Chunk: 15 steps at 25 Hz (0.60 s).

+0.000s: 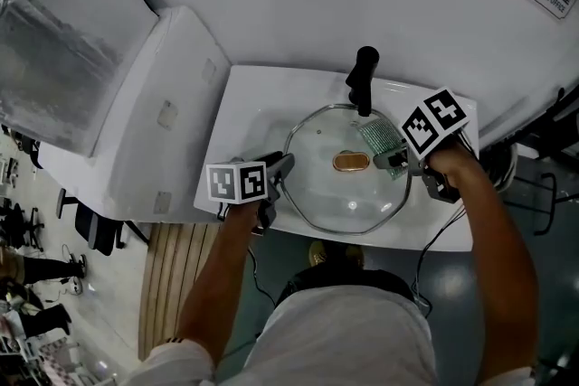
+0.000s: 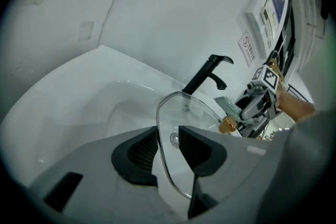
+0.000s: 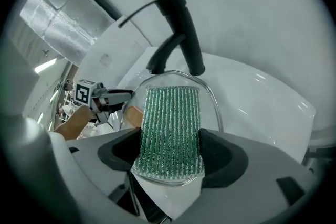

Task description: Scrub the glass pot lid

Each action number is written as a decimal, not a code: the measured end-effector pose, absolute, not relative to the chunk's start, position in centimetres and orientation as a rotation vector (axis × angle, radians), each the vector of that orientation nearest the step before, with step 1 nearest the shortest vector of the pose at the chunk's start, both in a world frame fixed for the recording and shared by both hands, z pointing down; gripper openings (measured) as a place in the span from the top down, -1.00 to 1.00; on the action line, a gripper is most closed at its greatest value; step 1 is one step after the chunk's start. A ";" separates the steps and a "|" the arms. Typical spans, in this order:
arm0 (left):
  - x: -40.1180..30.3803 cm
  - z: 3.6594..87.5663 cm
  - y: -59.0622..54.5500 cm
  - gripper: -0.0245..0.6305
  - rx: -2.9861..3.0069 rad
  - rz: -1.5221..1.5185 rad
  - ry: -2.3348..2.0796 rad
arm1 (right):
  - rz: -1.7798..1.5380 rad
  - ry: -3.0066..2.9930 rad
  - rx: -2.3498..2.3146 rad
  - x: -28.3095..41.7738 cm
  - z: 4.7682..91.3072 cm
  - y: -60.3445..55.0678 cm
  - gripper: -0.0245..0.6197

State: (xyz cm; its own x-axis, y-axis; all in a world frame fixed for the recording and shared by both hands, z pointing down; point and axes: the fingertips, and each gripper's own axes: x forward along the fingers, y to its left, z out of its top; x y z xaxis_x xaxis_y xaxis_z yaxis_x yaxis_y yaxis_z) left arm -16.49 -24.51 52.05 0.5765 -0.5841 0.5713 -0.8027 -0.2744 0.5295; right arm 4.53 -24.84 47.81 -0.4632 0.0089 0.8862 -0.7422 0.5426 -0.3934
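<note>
The glass pot lid was laid knob-up across the sink, just in front of the faucet. On the side away from the faucet, its rim was straddled by the left gripper, jaws partly apart and not yet pressed on it, apparently to steady it. A green scrub pad was clamped in the right gripper and held beside the faucet over the lid, ready for scrubbing.
</note>
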 end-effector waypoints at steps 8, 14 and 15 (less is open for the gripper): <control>-16.6 52.1 -24.5 0.53 1.982 0.316 -1.128 | 0.579 -1.916 0.419 -3.0 42.9 -22.1 -0.13; -16.5 52.0 -24.5 0.54 1.982 0.308 -1.133 | 0.431 -1.819 0.261 -8.9 44.3 -20.9 -0.13; -16.6 52.0 -24.5 0.54 1.982 0.307 -1.133 | 0.426 -1.798 0.247 -9.3 45.0 -20.9 -0.13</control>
